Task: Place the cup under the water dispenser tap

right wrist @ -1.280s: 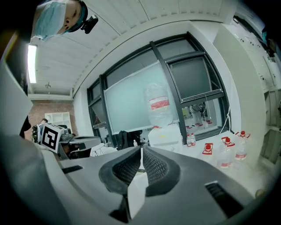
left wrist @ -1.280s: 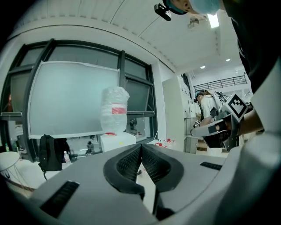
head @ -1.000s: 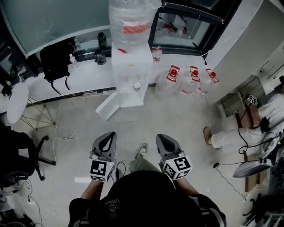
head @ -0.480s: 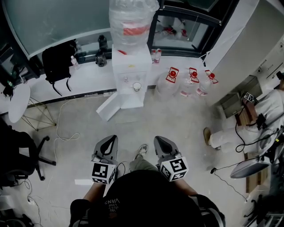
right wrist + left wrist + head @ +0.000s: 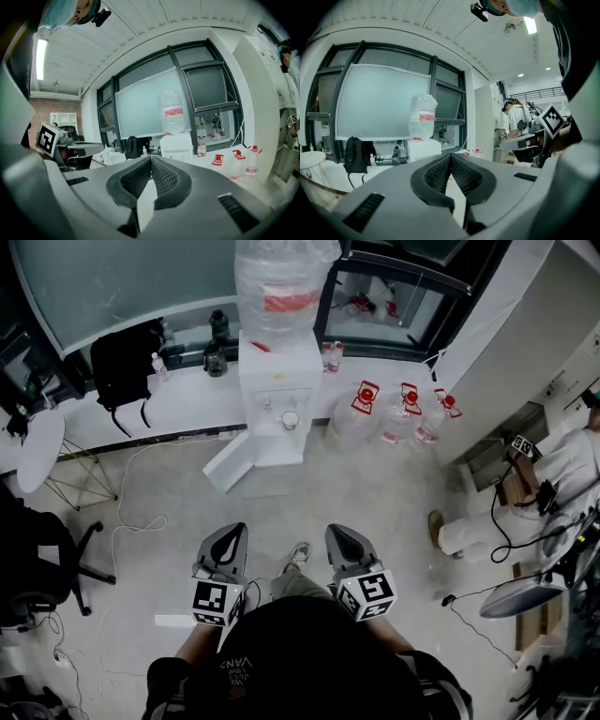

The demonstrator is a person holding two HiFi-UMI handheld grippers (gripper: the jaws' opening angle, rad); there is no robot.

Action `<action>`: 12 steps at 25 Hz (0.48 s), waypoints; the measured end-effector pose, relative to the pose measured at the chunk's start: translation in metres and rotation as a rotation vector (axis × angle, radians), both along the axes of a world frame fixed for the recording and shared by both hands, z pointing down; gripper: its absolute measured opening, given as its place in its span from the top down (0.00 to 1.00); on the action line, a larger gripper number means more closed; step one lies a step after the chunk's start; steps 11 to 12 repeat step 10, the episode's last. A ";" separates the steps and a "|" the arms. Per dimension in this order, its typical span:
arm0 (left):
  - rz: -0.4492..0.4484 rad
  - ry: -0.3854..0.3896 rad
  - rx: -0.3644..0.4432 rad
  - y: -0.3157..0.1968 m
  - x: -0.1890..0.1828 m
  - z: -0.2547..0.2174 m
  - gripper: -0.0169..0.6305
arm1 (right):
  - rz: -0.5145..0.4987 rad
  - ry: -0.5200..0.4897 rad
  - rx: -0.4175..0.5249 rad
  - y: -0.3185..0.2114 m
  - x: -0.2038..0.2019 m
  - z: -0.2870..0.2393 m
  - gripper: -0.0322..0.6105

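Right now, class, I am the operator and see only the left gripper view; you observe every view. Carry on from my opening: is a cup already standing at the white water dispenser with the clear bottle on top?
Observer: Yes. In the head view a small pale round cup stands in the tap recess of the white water dispenser.
Operator: Does the right gripper hold anything?
Observer: No. The right gripper view shows the right gripper's jaws together, nothing between them.
Operator: Anything on the floor by the dispenser?
Observer: A flat white panel slants out from its base, toward the head view's left.
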State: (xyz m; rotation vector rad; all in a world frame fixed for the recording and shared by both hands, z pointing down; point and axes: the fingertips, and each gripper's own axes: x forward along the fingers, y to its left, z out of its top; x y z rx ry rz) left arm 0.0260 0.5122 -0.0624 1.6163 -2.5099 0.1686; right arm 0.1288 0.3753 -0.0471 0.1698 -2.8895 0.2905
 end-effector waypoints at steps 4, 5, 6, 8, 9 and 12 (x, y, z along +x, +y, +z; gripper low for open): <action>0.001 0.004 0.002 0.000 -0.002 -0.001 0.95 | 0.005 -0.004 -0.001 -0.001 -0.002 0.000 0.88; 0.001 0.003 0.004 0.000 -0.003 -0.001 0.95 | 0.006 -0.004 -0.002 -0.001 -0.003 0.000 0.88; 0.000 0.002 0.007 0.000 -0.003 -0.002 0.95 | 0.006 -0.004 -0.004 -0.001 -0.004 0.000 0.88; -0.004 -0.002 0.011 0.000 -0.006 -0.003 0.95 | 0.008 -0.006 -0.007 -0.002 -0.006 0.000 0.88; -0.005 -0.003 0.011 0.000 -0.007 -0.003 0.95 | 0.009 -0.007 -0.008 -0.003 -0.008 -0.001 0.88; -0.006 -0.005 0.011 0.000 -0.008 -0.003 0.95 | 0.011 -0.009 -0.010 -0.003 -0.010 -0.001 0.88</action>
